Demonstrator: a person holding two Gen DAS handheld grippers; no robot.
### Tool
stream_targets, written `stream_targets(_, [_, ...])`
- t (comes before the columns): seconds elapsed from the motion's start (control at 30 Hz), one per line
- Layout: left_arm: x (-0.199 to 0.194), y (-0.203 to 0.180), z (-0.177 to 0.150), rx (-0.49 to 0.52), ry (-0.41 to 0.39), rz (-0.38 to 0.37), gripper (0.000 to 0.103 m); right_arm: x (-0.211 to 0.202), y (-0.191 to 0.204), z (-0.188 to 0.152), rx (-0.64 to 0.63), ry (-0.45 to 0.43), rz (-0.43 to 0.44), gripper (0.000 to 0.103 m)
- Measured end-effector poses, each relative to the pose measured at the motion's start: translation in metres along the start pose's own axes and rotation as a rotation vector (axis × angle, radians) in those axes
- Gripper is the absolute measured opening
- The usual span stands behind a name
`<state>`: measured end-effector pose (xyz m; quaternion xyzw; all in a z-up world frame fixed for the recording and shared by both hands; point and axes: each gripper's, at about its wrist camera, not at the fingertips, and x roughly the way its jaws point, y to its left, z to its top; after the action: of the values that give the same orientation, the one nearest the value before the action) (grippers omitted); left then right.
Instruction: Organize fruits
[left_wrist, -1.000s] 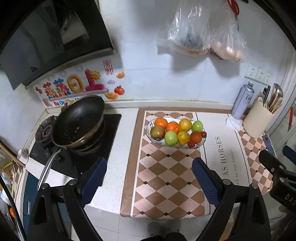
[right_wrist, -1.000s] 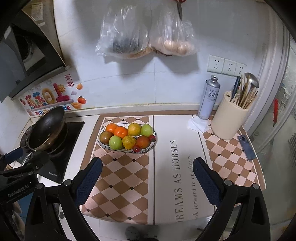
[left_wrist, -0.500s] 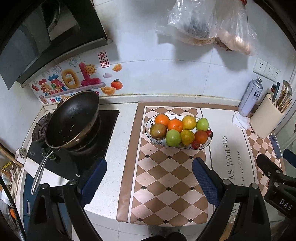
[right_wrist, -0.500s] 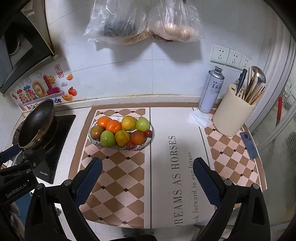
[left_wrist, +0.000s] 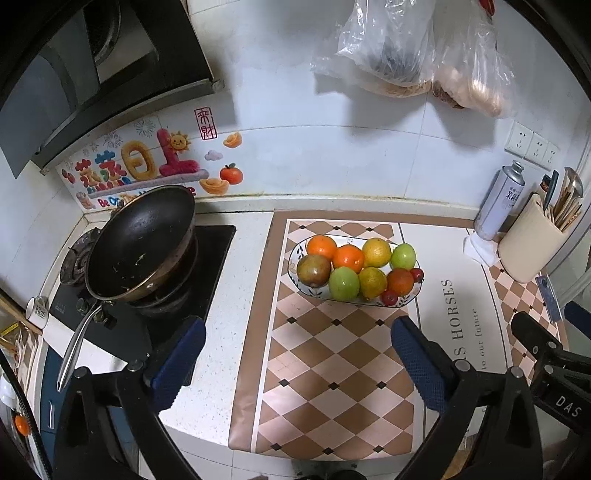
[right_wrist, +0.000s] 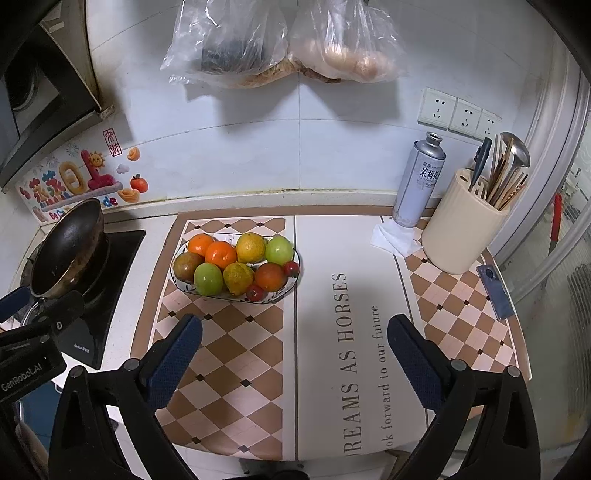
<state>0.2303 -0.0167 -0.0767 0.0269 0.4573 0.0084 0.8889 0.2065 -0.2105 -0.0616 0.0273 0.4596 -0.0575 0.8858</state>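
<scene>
In the left wrist view I see the wok (left_wrist: 142, 242) at centre left on the stove; the fruit bowl (left_wrist: 295, 258) sits right of centre on the checked mat (left_wrist: 332, 369), piled with fruit (left_wrist: 347, 258). My left gripper (left_wrist: 295, 365) is opening, jaws wide, nothing between them; my right gripper (right_wrist: 295, 363) stands wide open and empty, the bowl left of centre in its view.

A home kitchen: a black wok (left_wrist: 140, 240) sits on a gas hob (left_wrist: 147, 295) under a range hood (left_wrist: 92, 74), a utensil holder (right_wrist: 465, 225) with ladle and chopsticks stands by wall sockets (right_wrist: 458, 110), and plastic food bags (right_wrist: 280, 40) hang on white tiles
</scene>
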Motion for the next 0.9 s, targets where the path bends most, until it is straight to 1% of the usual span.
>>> stream_targets(0.9, [0.0005, 0.0052, -0.0010, -0.012, 0.000, 0.008, 0.103, -0.0064, 0.0046, 0.0042, -0.009, -0.015, 0.005, 0.103])
